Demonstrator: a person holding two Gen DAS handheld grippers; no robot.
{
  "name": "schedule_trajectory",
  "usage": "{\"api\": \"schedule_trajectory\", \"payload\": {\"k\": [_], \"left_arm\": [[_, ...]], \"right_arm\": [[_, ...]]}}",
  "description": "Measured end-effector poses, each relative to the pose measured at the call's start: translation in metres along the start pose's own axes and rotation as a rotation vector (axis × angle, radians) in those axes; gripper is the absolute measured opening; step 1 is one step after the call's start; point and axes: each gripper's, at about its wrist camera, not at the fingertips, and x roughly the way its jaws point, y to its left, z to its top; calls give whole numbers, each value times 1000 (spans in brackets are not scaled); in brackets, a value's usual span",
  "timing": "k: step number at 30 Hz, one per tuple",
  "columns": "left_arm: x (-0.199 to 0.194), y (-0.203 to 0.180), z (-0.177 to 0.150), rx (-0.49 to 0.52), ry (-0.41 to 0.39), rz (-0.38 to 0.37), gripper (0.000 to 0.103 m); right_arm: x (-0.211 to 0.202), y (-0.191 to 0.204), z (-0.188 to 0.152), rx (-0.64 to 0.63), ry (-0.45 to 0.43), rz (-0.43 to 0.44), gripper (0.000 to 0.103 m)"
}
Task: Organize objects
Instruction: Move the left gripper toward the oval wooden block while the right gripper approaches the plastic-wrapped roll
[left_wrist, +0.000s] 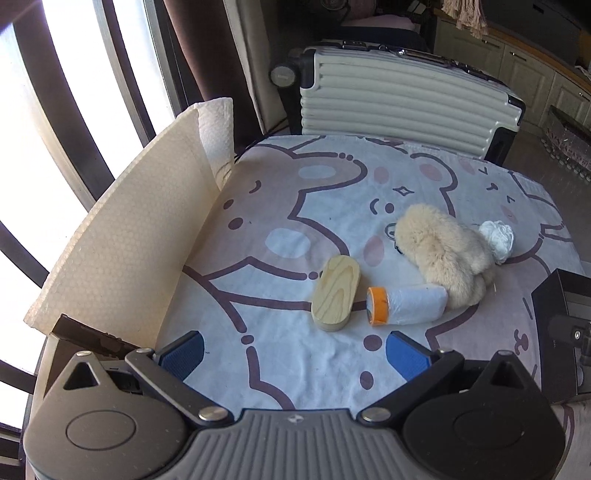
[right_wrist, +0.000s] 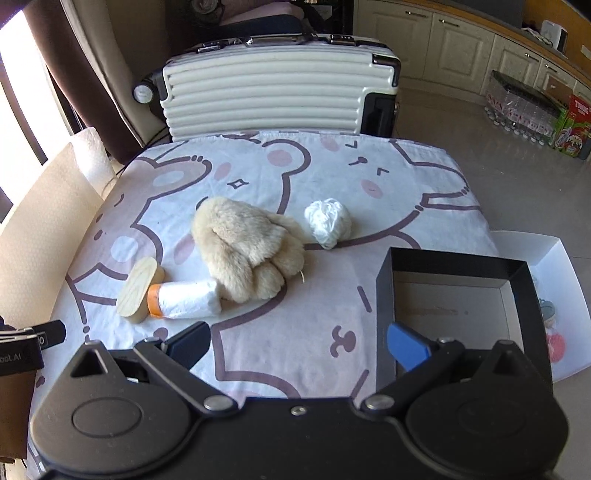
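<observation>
Tablecloth (right_wrist: 314, 295) with a bear print covers the work surface, with a ribbed suitcase (right_wrist: 273, 88) standing behind it and an open black box (right_wrist: 384, 295) resting at its near right corner. Plush toy (right_wrist: 247, 247) lies at centre, touching the orange-capped white roll (right_wrist: 184, 299), which lies just beside the oval wooden block (right_wrist: 136, 291); the white yarn ball (right_wrist: 328, 221) sits near the plush, on its right. Left gripper (left_wrist: 295, 354) and right gripper (right_wrist: 299, 349) both hover over the near edge with jaws spread, holding nothing
</observation>
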Motion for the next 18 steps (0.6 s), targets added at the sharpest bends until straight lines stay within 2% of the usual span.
{"api": "schedule_trajectory", "payload": {"k": [6, 18], "left_arm": [[-3, 3, 1, -17, -35, -7, 103], [-2, 5, 4, -47, -82, -32, 103]], "right_arm": [[-8, 5, 4, -2, -81, 13, 103], [-11, 3, 5, 15, -162, 20, 103]]}}
